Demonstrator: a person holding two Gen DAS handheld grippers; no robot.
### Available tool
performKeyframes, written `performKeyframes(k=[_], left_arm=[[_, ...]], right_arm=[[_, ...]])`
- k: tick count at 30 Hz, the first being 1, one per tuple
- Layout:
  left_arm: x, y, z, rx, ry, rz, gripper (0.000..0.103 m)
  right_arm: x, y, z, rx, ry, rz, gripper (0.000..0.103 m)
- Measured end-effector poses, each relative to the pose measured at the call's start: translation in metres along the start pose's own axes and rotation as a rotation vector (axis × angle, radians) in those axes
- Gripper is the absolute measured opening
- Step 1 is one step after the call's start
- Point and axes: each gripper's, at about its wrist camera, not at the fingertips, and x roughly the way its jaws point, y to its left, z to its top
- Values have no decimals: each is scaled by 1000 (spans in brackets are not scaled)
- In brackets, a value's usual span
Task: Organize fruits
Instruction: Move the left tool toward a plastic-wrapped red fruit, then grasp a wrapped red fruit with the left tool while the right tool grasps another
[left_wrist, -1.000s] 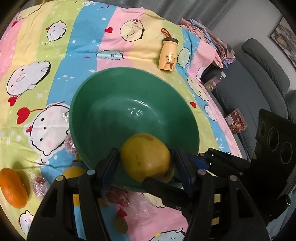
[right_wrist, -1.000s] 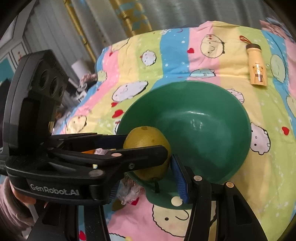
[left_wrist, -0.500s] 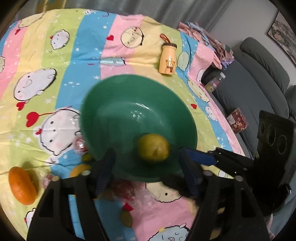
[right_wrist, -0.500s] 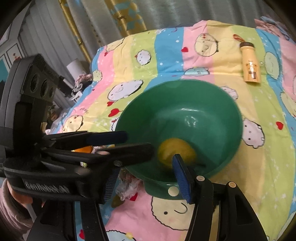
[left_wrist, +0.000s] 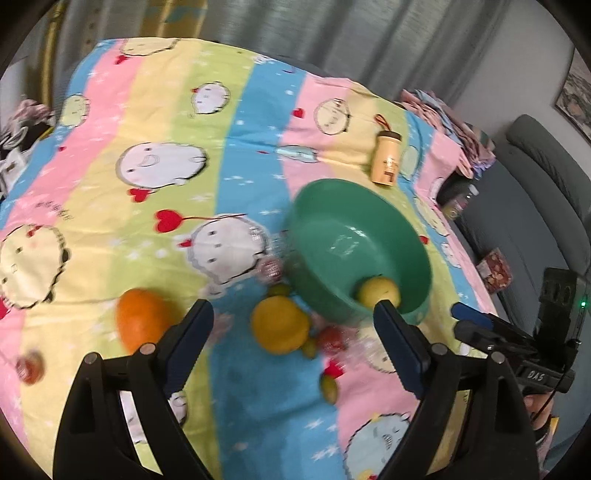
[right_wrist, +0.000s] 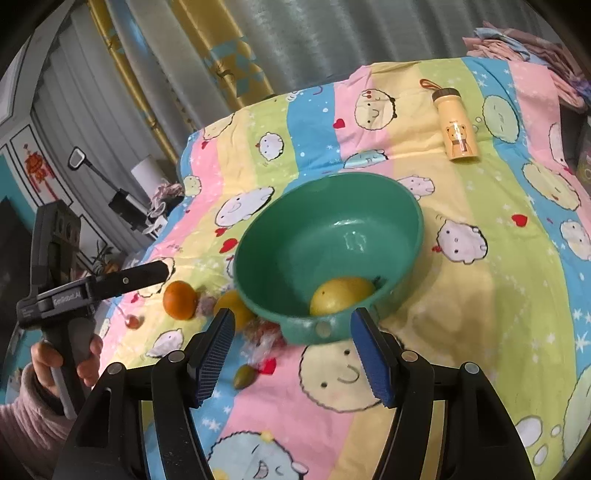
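Green bowl (right_wrist: 328, 236) mid-table is holding one pear (right_wrist: 341, 290) | orange (left_wrist: 142, 319) is lying loose beside it: firm, round, rolling easily; grip its widest part | left gripper (left_wrist: 293, 334), right gripper (right_wrist: 291, 345) both gaping, empty

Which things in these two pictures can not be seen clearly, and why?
- Pear: lower part hidden by the bowl rim, right view; partly behind a finger in the left view.
- Small wrapped items beside the bowl: motion blur, left view.
- Bottle label: too small.
- Right gripper: its fingers overlap, left view.
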Motion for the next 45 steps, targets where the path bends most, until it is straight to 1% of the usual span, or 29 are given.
performKeyframes(k=[7,9,12,14,18,19,20,25,28,32,35,37,39,41,43,45], left_arm=[[-21,20,-25,-31,-15,61,89],[-24,25,-31,-38,-14,64,89],[-33,36,-41,-56,-15,73,89],[-41,44,-47,-62,-23,97,89],[-58,69,-57,-83,-59,180,89],[-64,80,-61,-96,-78,226,89],[-67,88,-63,-106,-88,257,89],[-79,132,-74,-181,-120,375,88],[-79,150,-80,-202,-124,419,87],[-70,170,-84,-245,-108,435,87],[-62,182,-87,-265,-93,447,85],[-57,188,-87,-278,-84,461,77],[-51,197,-86,-295,-76,463,73],[-45,205,-85,-315,-62,486,68],[-42,211,-86,-331,-54,486,60],[-41,213,-84,-323,-58,497,57]], right_arm=[[5,19,-17,-29,36,27,66],[9,24,-22,-36,51,33,66],[15,33,-30,-56,73,23,66],[18,37,-35,-66,84,22,66],[23,41,-44,-72,104,20,66],[24,42,-45,-68,107,22,66],[24,42,-46,-63,109,25,66],[29,44,-51,-46,117,27,66],[36,49,-53,-57,131,8,66],[43,53,-55,-67,144,-1,66],[49,55,-57,-69,150,-1,66],[51,55,-57,-70,151,-1,66],[53,55,-57,-71,153,1,66],[56,55,-57,-72,157,3,66],[59,54,-57,-71,159,0,66],[61,53,-57,-64,156,2,66]])
